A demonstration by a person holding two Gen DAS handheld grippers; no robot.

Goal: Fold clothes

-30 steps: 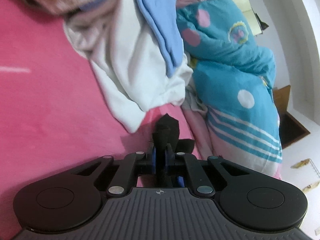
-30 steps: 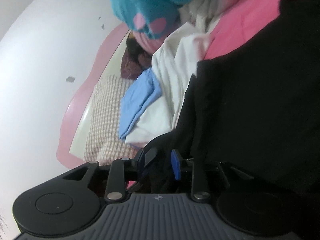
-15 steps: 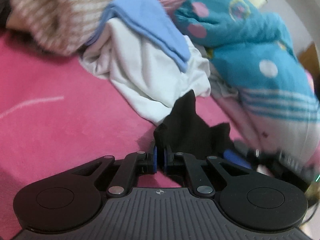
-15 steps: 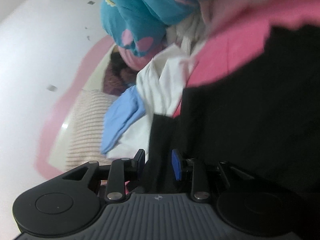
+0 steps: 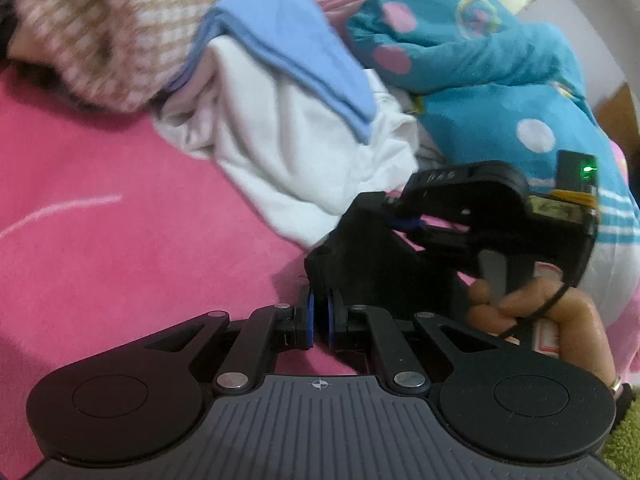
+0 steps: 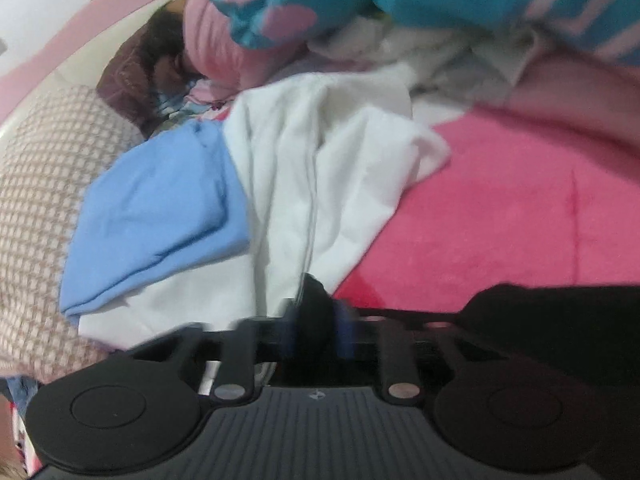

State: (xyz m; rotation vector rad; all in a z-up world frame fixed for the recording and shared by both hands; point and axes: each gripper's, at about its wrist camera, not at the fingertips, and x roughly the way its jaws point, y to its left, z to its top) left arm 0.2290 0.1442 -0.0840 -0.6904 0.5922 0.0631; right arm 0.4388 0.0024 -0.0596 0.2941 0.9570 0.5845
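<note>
Both grippers pinching the black garment [image 5: 372, 256] over the pink bedsheet [image 5: 120, 240]; left gripper [image 5: 318, 318] clamped narrow on a corner of it, pads nearly touching w/ thin cloth between; right gripper [image 6: 316, 330] seen in its own view w/ jaws just having closed onto a bunched black fold, blurred but cloth plainly between the pads; also visible from the left wrist cam [image 5: 394, 216], just beyond the left, held by a hand [image 5: 536, 312]. Rest of garment trailing off lower right, near the white cloth [image 6: 320, 184] and blue cloth [image 6: 160, 208] pile. Looks like early fold, edge gathered; best done by keeping both pinches firm, lifting evenly, pulling apart so the edge goes taut, then laying flat on bare pink sheet well clear of the pile; slack or uneven pull likely to give a crooked crease, thin fabric apt to slip out.
</note>
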